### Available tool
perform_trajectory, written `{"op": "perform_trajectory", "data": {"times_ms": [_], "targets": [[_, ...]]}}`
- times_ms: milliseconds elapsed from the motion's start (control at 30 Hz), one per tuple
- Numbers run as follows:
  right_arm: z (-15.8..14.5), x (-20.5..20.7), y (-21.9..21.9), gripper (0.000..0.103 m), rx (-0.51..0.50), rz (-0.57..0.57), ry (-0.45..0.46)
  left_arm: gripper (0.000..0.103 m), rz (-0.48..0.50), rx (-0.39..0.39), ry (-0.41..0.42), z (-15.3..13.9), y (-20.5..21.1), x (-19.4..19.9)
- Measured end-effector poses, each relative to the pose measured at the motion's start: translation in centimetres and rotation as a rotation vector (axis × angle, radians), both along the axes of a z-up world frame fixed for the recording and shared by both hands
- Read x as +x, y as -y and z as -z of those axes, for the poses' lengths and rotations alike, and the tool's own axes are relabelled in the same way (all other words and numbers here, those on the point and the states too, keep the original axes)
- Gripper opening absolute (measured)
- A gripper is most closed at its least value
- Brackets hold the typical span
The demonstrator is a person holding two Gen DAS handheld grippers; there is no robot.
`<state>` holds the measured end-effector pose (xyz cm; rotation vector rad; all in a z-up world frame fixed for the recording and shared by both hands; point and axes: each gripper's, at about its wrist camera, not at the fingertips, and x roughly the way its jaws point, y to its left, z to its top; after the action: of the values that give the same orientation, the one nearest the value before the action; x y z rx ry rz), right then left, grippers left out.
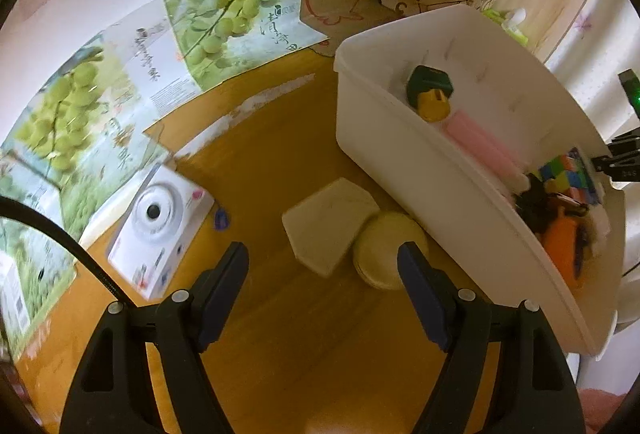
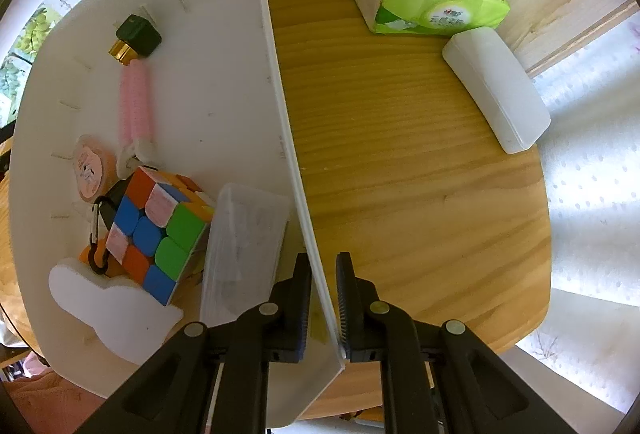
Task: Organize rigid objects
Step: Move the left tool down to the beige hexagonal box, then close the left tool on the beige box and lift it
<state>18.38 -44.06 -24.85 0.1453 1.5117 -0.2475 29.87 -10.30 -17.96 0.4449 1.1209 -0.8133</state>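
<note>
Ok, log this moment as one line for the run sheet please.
left gripper: open over table, above round tin | right gripper: astride white bin wall, slightly apart | in bin: Rubik's cube, pink roller

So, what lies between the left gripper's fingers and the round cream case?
Only bare wooden table separates the open left gripper from the round cream case, in the left wrist view.

Black gripper frames, silver screws, dark blue ribbed pads.

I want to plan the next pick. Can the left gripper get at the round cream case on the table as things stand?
Probably yes. The left gripper is open just above the round case, with nothing over it. The white box touches one side and the bin stands close behind, so finger room is tight.
</note>
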Motion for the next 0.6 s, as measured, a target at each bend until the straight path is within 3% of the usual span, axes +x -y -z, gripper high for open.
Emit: {"op": "perform_trajectory", "data": {"times_ms": [600], "targets": [[0.3,0.9,-0.8,0.015,-0.031,0.001,-0.031,0.080,0.069,-0.012,-0.045,3.0,2.0,2.1]]}}
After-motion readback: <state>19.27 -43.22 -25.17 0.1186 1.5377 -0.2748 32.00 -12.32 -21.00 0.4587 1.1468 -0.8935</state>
